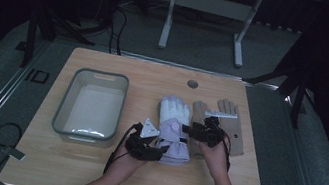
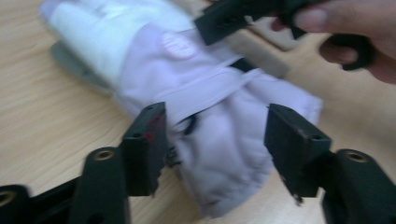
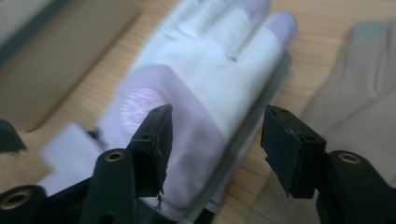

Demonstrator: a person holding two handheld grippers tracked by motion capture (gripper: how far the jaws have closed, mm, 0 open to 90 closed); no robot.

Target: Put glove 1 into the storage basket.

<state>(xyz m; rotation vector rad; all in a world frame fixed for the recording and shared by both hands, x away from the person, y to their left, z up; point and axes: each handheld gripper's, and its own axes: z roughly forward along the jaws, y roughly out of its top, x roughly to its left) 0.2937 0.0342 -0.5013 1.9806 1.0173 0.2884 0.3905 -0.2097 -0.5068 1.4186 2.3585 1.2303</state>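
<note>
Both hand-held grippers, left (image 1: 159, 148) and right (image 1: 188, 130), sit half-open astride the white glove (image 1: 174, 129), not pinching yet. Next: clamp, lift.

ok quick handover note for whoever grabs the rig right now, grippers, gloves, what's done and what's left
Left gripper: jaws apart, straddling the cuff end of the white-and-lilac glove, no clamp visible.
Right gripper: jaws apart over the same glove's right edge near its middle, not pinching.
That glove lies flat at table centre, fingers pointing away from the person. The tan glove lies flat just to its right. The grey bin sits to the left, with nothing visible inside.
Done: both grippers are at the glove.
Left: probably close on it, lift and move it, perhaps to the bin; the tan glove is untouched.
</note>
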